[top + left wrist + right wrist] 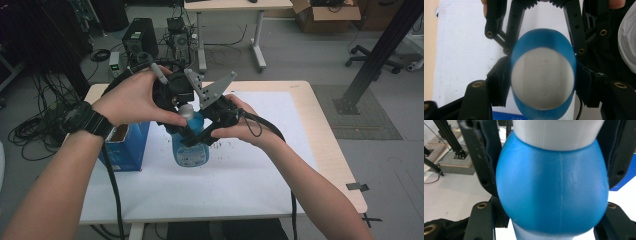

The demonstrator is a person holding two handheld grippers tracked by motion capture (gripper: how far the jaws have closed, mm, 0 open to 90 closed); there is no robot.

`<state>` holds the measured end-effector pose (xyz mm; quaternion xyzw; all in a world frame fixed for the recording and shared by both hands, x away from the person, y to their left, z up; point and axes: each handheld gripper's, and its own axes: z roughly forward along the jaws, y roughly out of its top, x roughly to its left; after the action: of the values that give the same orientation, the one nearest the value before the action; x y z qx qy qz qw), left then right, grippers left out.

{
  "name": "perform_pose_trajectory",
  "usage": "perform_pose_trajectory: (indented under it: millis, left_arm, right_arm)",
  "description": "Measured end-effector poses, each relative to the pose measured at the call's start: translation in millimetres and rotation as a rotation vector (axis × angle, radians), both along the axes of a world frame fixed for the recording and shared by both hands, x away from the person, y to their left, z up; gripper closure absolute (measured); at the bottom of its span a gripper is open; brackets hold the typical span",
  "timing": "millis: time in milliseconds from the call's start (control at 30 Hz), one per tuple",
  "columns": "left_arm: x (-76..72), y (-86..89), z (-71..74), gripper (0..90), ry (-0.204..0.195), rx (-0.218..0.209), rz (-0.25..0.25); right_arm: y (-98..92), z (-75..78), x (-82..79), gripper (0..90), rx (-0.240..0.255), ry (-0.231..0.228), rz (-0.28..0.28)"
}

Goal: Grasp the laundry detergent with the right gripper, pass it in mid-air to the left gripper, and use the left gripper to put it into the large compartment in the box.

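Note:
A blue bottle (192, 150) with a white cap (186, 111) stands upright on the white mat (240, 175) in the high view. My left gripper (185, 116) comes down from above and is shut on the cap. In the left gripper view the round cap (542, 80) sits between its black pads (499, 86), with the blue shoulder ringing it. My right gripper (198, 136) reaches in from the right and is shut on the bottle's upper body. The right gripper view has the blue shoulder (554, 187) wedged between its jaws, the white cap (559, 132) above it.
A blue box (125, 147) stands on the table's left side, close to the bottle. The wooden table edge (322, 135) runs along the right. Beyond the table are a computer tower (140, 37), tangled cables, another desk and a black metal post (380, 55).

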<state>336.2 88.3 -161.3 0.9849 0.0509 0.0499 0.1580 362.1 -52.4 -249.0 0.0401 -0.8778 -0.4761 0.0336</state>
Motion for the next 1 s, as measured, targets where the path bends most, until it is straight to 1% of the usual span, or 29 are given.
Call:
perform_pose_trajectory:
  millis: [100, 133, 300, 400, 467, 567, 633, 700, 733, 767, 800, 833, 867, 900, 933, 967, 1000]
  left_arm:
    - [0.1, -0.3, 0.1, 37.4, 0.001, 0.005, 0.0]
    - [0.4, -0.8, 0.1, 37.4, -0.002, 0.012, -0.004]
    - [0.7, -1.8, 0.2, 37.8, -0.01, 0.019, -0.003]
    - [2.3, -2.5, 0.9, 38.0, -0.002, 0.012, 0.01]
    - [3.5, -2.9, 1.3, 38.2, 0.009, 0.005, 0.027]
    - [5.2, -3.3, 2.9, 38.2, 0.018, 0.011, 0.041]
    - [8.5, -1.7, 5.6, 38.2, 0.03, 0.017, 0.077]
    - [10.8, 1.4, 9.1, 38.2, 0.028, 0.021, 0.107]
    - [11.8, 3.5, 11.3, 38.2, 0.027, 0.023, 0.124]
    - [11.8, 3.5, 11.3, 38.2, 0.027, 0.023, 0.124]
    - [12.7, 5.7, 13.8, 38.2, 0.027, 0.024, 0.146]
    - [14.1, 10.3, 18.7, 38.2, 0.023, 0.029, 0.191]
    - [15.1, 13.0, 21.7, 38.2, 0.022, 0.031, 0.216]
    - [15.1, 13.0, 21.7, 38.2, 0.022, 0.031, 0.216]
    - [17.6, 18.8, 27.7, 38.2, 0.018, 0.038, 0.271]
    - [17.6, 18.8, 27.7, 38.2, 0.018, 0.038, 0.271]
    - [19.9, 24.6, 34.5, 38.2, 0.012, 0.042, 0.341]
  right_arm:
    - [0.1, -0.1, -0.1, 42.7, -0.002, 0.001, 0.001]
    - [0.2, -0.1, 0.0, 42.7, -0.004, 0.002, 0.001]
    - [-0.1, 0.3, 0.9, 42.7, -0.013, 0.005, -0.005]
    - [-0.9, 0.6, 2.0, 42.6, -0.012, 0.007, -0.005]
    - [-1.8, 0.5, 2.9, 42.3, -0.01, 0.022, -0.004]
    - [-2.8, 0.2, 5.3, 40.4, 0.002, 0.036, -0.005]
    - [-5.3, 0.8, 7.0, 31.2, 0.02, 0.052, -0.002]
    - [-9.6, 1.2, 9.3, 23.3, 0.025, 0.067, -0.01]
    - [-12.3, 0.5, 10.6, 20.6, 0.019, 0.072, -0.017]
    - [-12.3, 0.5, 10.6, 20.6, 0.019, 0.072, -0.017]
    - [-15.4, -0.4, 11.7, 17.9, 0.008, 0.077, -0.027]
    - [-22.8, -3.6, 14.3, 14.0, -0.013, 0.075, -0.055]
    - [-27.1, -5.4, 15.4, 12.7, -0.022, 0.068, -0.07]
    - [-31.6, -7.1, 16.7, 11.0, -0.036, 0.066, -0.087]
    - [-36.1, -8.8, 18.4, 9.7, -0.054, 0.069, -0.098]
    - [-40.7, -10.4, 20.2, 8.6, -0.07, 0.073, -0.111]
    - [-45.4, -12.0, 21.6, 7.1, -0.089, 0.075, -0.117]
